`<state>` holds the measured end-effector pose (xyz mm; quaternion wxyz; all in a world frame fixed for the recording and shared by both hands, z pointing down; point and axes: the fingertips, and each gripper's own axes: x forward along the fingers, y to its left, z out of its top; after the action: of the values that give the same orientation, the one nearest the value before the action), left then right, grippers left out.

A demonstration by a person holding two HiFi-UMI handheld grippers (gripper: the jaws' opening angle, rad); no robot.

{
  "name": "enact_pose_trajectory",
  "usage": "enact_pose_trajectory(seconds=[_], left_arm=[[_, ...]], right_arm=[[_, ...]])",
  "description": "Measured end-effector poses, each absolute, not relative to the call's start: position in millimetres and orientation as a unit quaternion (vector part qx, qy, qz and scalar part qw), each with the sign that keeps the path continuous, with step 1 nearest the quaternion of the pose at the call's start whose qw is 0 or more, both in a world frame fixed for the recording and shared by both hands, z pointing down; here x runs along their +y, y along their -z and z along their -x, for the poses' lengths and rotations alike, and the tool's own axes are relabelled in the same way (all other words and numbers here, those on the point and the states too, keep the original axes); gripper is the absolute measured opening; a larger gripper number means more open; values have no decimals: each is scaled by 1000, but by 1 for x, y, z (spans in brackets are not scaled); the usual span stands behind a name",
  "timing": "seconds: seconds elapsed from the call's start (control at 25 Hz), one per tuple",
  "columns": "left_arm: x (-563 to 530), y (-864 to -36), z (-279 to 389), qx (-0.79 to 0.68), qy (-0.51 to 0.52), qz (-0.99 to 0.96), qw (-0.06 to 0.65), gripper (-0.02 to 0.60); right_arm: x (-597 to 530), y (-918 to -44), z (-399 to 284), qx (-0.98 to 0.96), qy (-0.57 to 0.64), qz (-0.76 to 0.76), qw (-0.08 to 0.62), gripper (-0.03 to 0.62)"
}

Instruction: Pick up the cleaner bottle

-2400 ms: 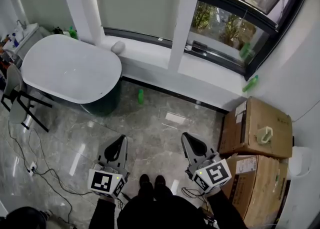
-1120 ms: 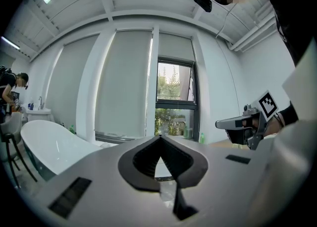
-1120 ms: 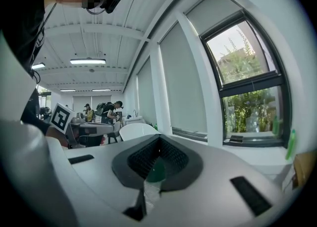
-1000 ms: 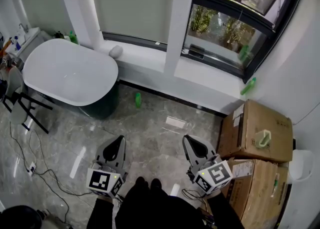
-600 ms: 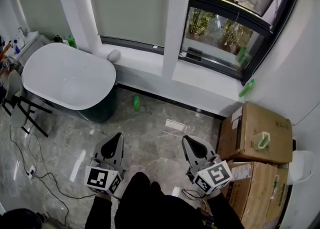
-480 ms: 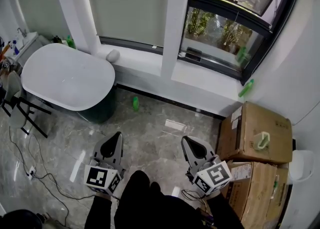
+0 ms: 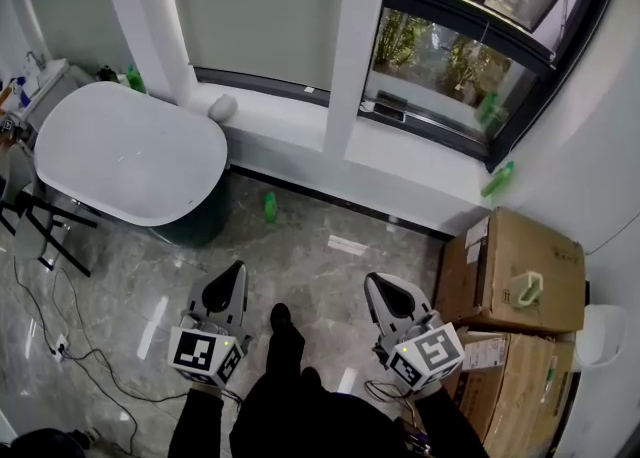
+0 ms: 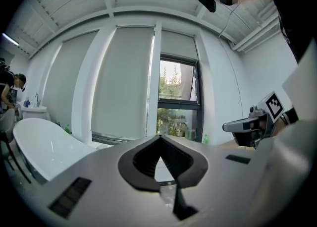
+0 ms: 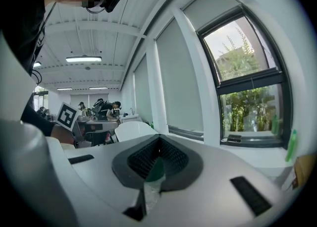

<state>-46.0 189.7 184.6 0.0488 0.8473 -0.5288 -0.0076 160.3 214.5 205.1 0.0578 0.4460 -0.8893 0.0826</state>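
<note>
A green cleaner bottle (image 7: 268, 206) stands upright on the marble floor next to the dark base of the white oval table (image 7: 125, 156). A second green bottle (image 7: 499, 178) rests on the window sill at the right; it also shows as the sill bottle (image 9: 290, 145) in the right gripper view. A third green bottle (image 7: 133, 77) stands behind the table. My left gripper (image 7: 237, 268) and right gripper (image 7: 371, 279) hover side by side well short of the floor bottle, both shut and empty. In the right gripper view the floor bottle's green (image 9: 155, 169) shows through the slit under the jaws.
Stacked cardboard boxes (image 7: 515, 266) fill the right side, with a white bin (image 7: 602, 331) beyond them. A folding chair (image 7: 45, 231) and loose cables (image 7: 60, 346) lie at the left. My shoe (image 7: 281, 318) is on the floor between the grippers.
I have stepped toward the window; one shoe now reaches forward between the grippers. Both grippers have moved forward a little and stay shut. The floor bottle has not moved.
</note>
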Motion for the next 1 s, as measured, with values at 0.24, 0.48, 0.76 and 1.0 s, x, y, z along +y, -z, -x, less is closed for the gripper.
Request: enact_pose_trajectory(seconds=[0.24,0.48,0.76,1.0], left_arm=[[139,-194,65,-530,-1,-846,56,6],[80,-200,89,-532,-7,-844,70,6],[14,-203,111,-519,-24,-852,63,6],[-35,-213,120,-514,-40,-854,66,6]], right_arm=[[165,-213,-142,-888,-91,-446,66,2],[108,-216,-117,-886,-101,-446,75,3],[43,-215,-91,-883,-105,-450,79,2],[0,-218,-78,-880,-107,-454,89,2]])
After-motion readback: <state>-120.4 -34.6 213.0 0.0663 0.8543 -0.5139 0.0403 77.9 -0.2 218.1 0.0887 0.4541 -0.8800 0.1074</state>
